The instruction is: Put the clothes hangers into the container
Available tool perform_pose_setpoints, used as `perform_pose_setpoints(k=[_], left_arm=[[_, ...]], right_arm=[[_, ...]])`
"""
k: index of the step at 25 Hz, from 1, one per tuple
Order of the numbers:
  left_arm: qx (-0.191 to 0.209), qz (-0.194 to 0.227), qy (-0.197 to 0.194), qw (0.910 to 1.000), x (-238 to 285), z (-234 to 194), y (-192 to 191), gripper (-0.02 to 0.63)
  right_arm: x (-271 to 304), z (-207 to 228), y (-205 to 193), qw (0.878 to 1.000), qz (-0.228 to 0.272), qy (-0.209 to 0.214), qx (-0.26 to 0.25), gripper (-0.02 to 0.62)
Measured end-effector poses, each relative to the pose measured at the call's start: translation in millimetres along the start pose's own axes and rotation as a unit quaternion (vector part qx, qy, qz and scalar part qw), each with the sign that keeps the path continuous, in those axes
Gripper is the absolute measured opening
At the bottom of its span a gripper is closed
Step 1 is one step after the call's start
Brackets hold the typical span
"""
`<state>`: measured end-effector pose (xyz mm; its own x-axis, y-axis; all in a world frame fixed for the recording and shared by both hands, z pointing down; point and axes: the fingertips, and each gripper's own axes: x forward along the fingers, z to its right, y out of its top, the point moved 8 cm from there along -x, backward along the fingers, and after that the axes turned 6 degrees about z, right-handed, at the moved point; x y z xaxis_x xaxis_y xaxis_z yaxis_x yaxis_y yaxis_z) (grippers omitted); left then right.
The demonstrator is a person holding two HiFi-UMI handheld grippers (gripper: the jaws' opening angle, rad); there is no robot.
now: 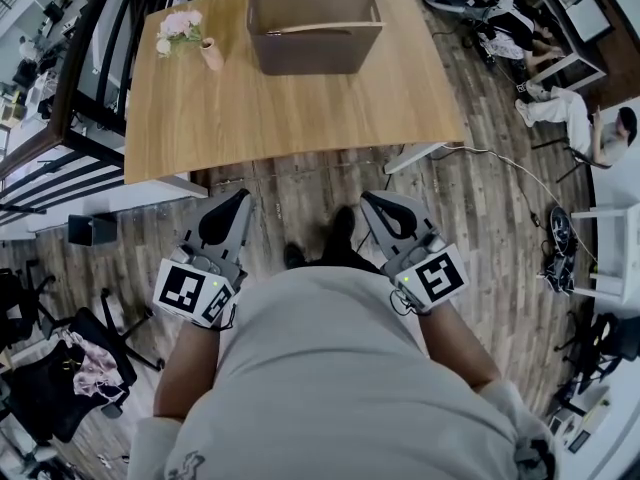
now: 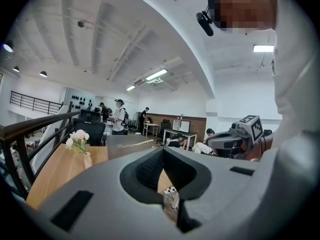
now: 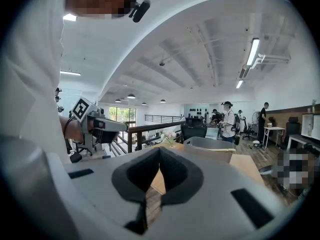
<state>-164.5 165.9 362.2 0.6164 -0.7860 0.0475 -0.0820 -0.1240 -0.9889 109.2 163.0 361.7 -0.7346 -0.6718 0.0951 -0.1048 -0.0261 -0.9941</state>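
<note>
Clothes hanger (image 1: 312, 28): we see only one, a pale wooden bar lying in the mouth of the grey-brown container (image 1: 315, 56). Its long axis runs along the container's long side, its right end a touch nearer the far wall. We cannot tell which way its hook faces, nor whether it rests on the rim or lower inside.

The container stands on the wooden table (image 1: 300, 118), with a small vase of flowers (image 1: 210, 54) to its left. We find no other hanger around it.

The left gripper (image 1: 240, 198) and the right gripper (image 1: 372, 200) hang well short of the container, off the table's near edge and close to the person's body. Each has its jaw tips closed together on nothing.

We judge the placing done, or a pause between hangers. Another pick would call for opening the jaws and finding a hanger, since none lies loose in view.
</note>
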Motion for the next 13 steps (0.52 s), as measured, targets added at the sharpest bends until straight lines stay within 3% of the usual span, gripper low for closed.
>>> perform_pose_setpoints(k=[13], left_arm=[[-0.001, 0.009, 0.007, 0.9999, 32, -4, 3, 0.006]], right_arm=[[11, 35, 2, 1.000, -0.002, 0.006, -0.008, 0.006]])
